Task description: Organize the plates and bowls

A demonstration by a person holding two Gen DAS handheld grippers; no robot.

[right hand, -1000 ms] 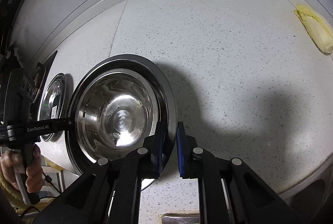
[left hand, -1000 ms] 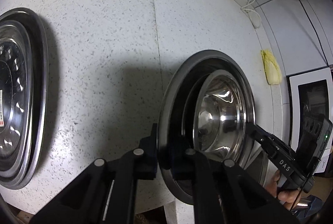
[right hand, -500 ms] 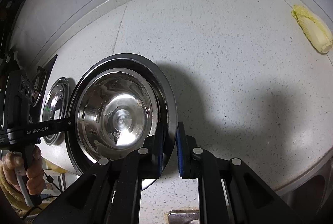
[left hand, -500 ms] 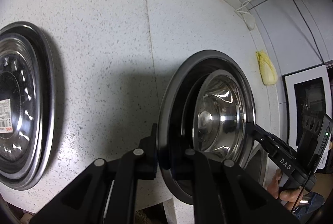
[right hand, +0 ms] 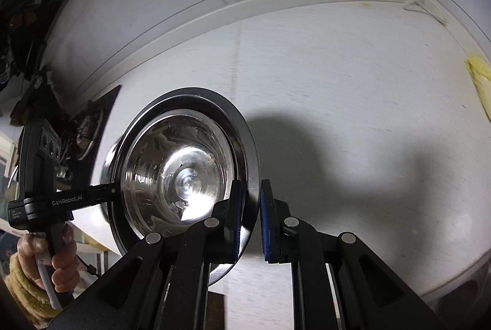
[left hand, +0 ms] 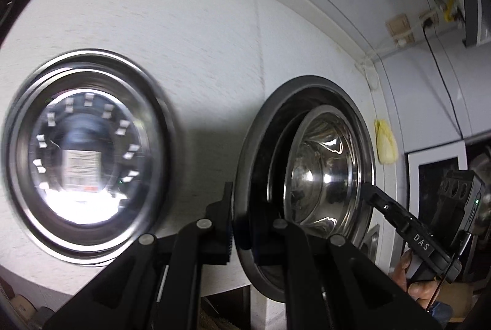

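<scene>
Steel gleams in both views: a round dark-rimmed steel plate (left hand: pixel 260 145) with a shiny steel bowl (left hand: pixel 319 173) nested in it is held off the speckled white worktop (left hand: pixel 199 38), gripped at opposite edges. The left gripper (left hand: pixel 237 225) is nearly closed, its jaws pinching the plate's near rim. The right gripper (right hand: pixel 250 216) clamps the opposite rim, its blue-edged pads (right hand: pixel 264 222) a narrow gap apart; whether the outer pad touches metal is hard to tell. A second round steel plate (left hand: pixel 86 152) with a label lies blurred toward the worktop's left end. A yellow cloth (left hand: pixel 385 142) sits by the back edge. Both plates' lower rims are cut off behind the gripper arms.
</scene>
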